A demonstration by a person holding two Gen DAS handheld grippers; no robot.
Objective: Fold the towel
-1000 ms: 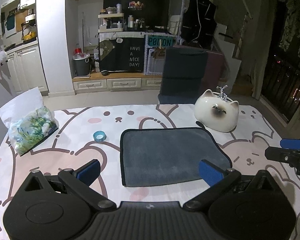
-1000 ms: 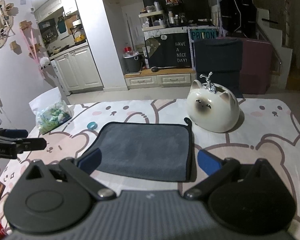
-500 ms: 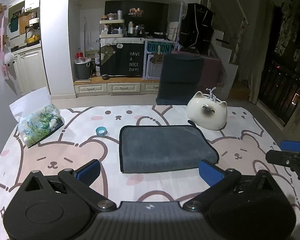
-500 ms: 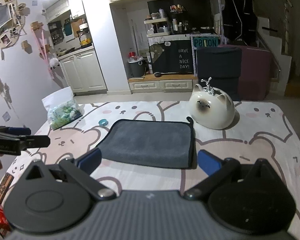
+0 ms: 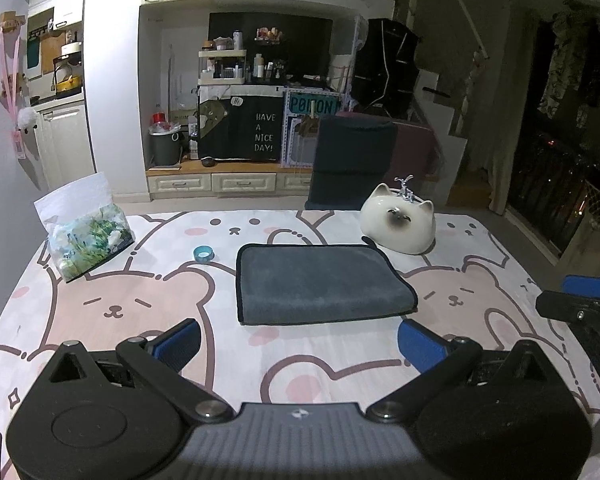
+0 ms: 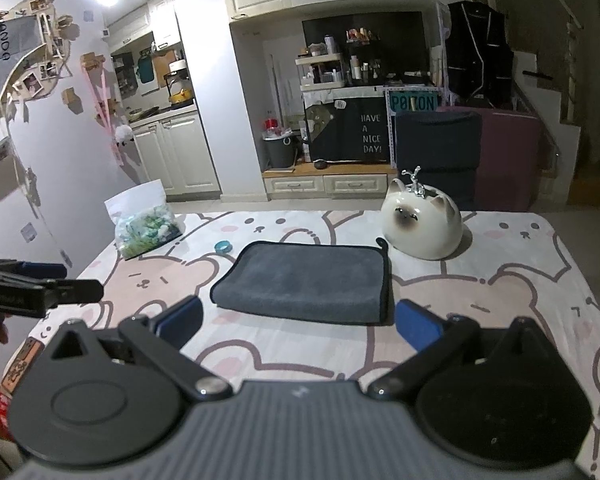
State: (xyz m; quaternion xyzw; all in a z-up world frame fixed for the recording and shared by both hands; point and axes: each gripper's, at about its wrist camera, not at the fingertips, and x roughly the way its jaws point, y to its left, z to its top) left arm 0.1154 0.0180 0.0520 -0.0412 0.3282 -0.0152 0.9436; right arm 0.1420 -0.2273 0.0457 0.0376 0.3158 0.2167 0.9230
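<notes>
A dark grey towel (image 5: 320,284) with black edging lies folded flat in the middle of the table; it also shows in the right wrist view (image 6: 308,280). My left gripper (image 5: 298,344) is open and empty, held above the table's near edge, short of the towel. My right gripper (image 6: 298,322) is open and empty, also short of the towel's near edge. Each gripper shows at the side of the other's view: the right one (image 5: 576,300) and the left one (image 6: 40,284).
A white ceramic cat (image 5: 398,226) stands just beyond the towel's far right corner. A small blue tape roll (image 5: 203,253) lies left of the towel. A clear bag of green and white items (image 5: 86,236) leans at the far left. The tablecloth (image 5: 120,304) has a bear print.
Both grippers have pulled back and up from the towel, which now looks smaller and farther away. The towel lies unmoved.
</notes>
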